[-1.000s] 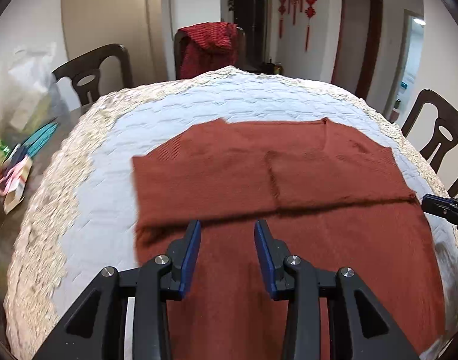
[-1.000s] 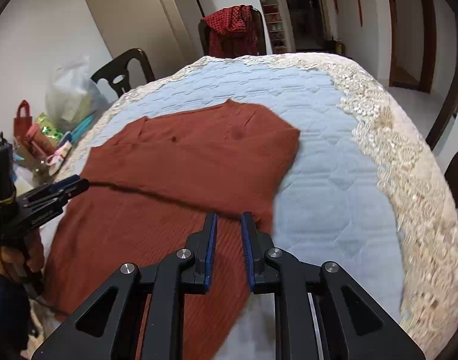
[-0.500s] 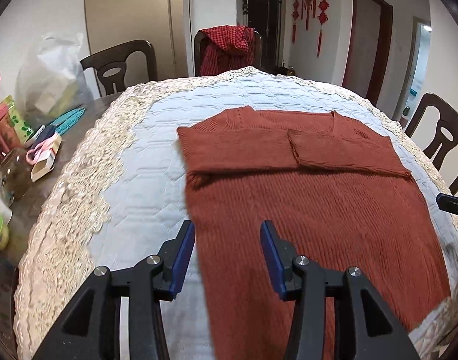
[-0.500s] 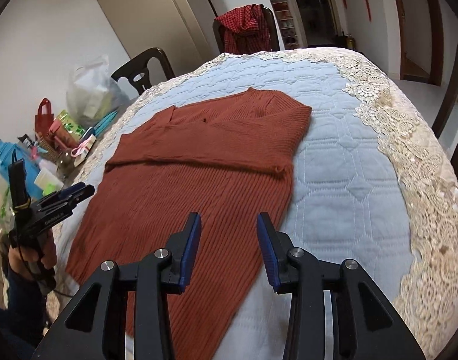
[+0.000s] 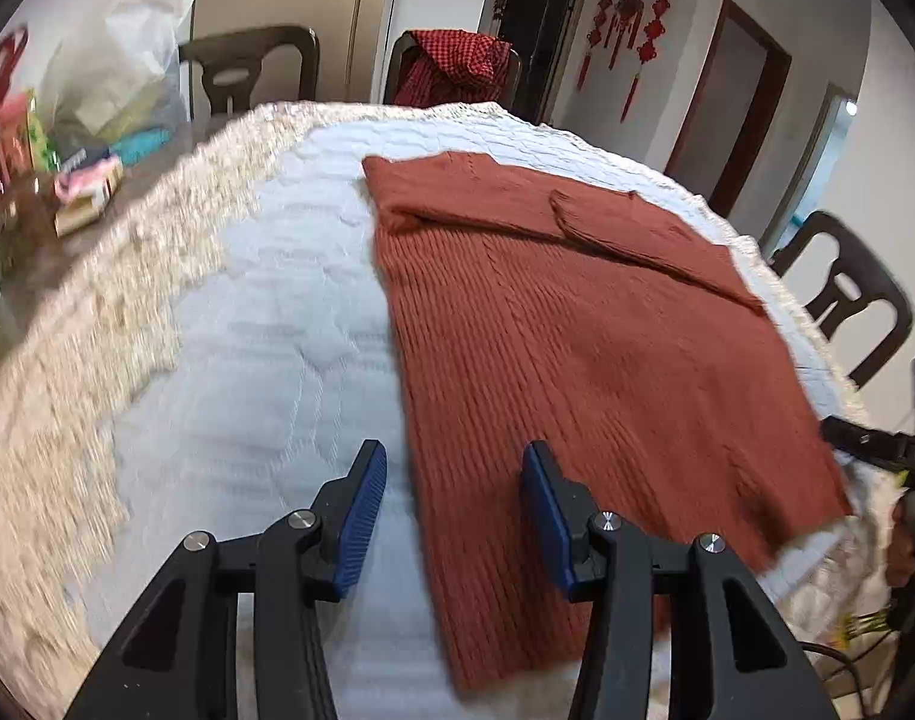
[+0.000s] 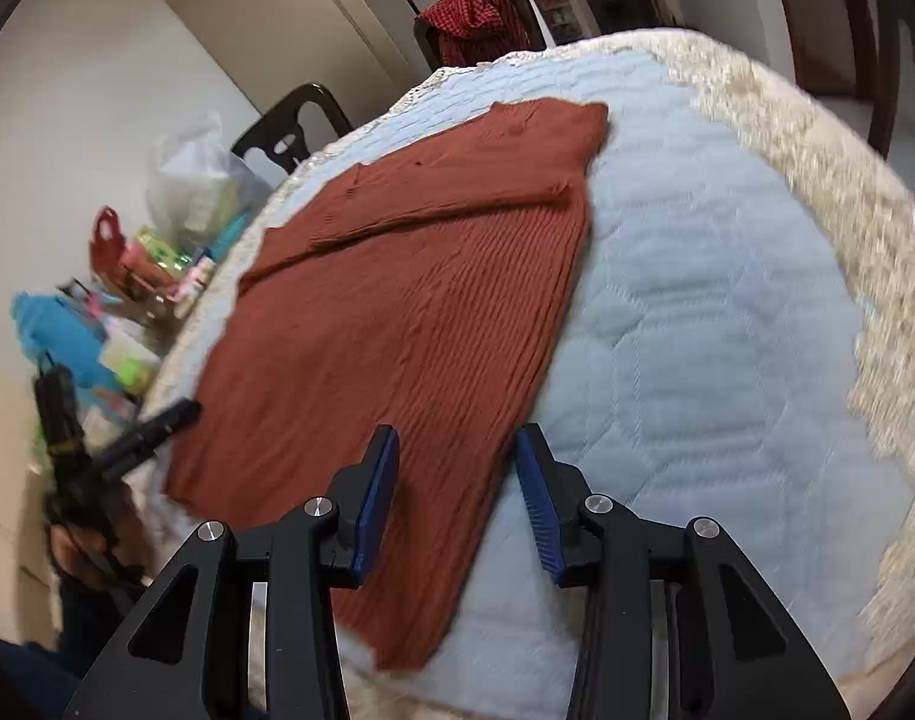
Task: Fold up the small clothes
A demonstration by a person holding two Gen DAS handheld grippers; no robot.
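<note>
Your red-brown sweater point(image 5: 577, 354) lies flat on the worktop point(image 5: 265, 324), on the pale blue quilted cloth point(image 6: 697, 324) with the lacy cream edge. Both sleeves are folded across the chest at the far end, toward 12 o'clock. The bottom hem is the end close to you.

Your left hand-held gripper point(image 5: 454, 513) has its jaws spread apart. They have just been opening, and they pinch nothing. The left side edge of the sweater runs right under the gap between them. Your right hand-held gripper point(image 6: 456, 498) is spread too and has also just been opening. The right side edge of the sweater lies below its gap, and nothing is pinched. The near part is blurry, so the fingers point(image 6: 376, 495) may or may not be brushing the knit.

At 12 o'clock a chair point(image 5: 409, 66) holds a red checked cloth point(image 5: 457, 60). At about 10 o'clock sit a white plastic bag point(image 5: 115, 78) and some small colourful packets point(image 5: 85, 192). At 3 o'clock, in the left view, stands another dark chair point(image 5: 847, 294).
</note>
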